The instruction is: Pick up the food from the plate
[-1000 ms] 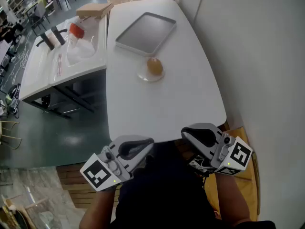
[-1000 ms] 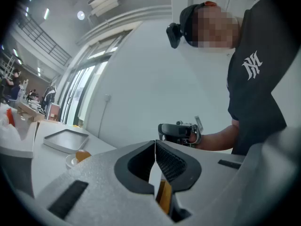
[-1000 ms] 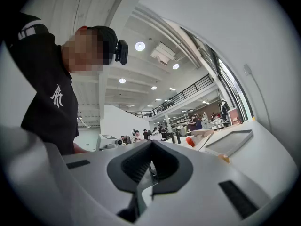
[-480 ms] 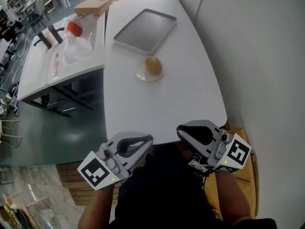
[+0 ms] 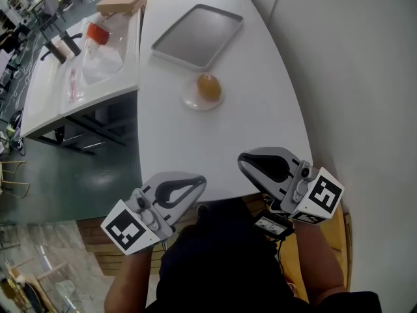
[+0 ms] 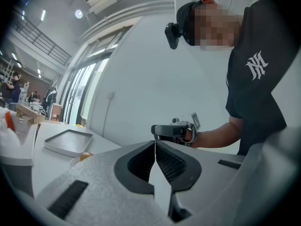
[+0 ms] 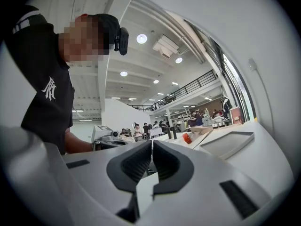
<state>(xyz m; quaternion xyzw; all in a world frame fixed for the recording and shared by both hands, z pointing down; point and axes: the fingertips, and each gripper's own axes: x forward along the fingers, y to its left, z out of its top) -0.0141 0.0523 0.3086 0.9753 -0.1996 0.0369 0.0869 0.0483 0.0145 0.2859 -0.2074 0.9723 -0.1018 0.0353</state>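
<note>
An orange-brown round piece of food [image 5: 208, 87] lies on a small clear plate [image 5: 193, 101] in the middle of the white table [image 5: 221, 135]; it shows as a small orange spot [image 6: 85, 156] in the left gripper view. My left gripper [image 5: 202, 181] is held shut at the table's near edge, at the left, with nothing in it. My right gripper [image 5: 240, 160] is shut and empty too, over the near right corner. Both are far short of the plate. Each gripper view shows the other gripper: the right gripper [image 6: 153, 128] and the left gripper [image 7: 96, 146].
A grey metal tray [image 5: 197, 36] lies beyond the plate at the table's far end. A second white table [image 5: 58, 90] at the left carries a plastic bag with a red item [image 5: 98, 41], dark bottles and a cardboard box [image 5: 120, 4]. A white wall [image 5: 352, 77] runs along the right.
Both grippers have edged slightly forward and to the left along the near table edge. The plate and tray have shifted a little up in the view as the head moved.
</note>
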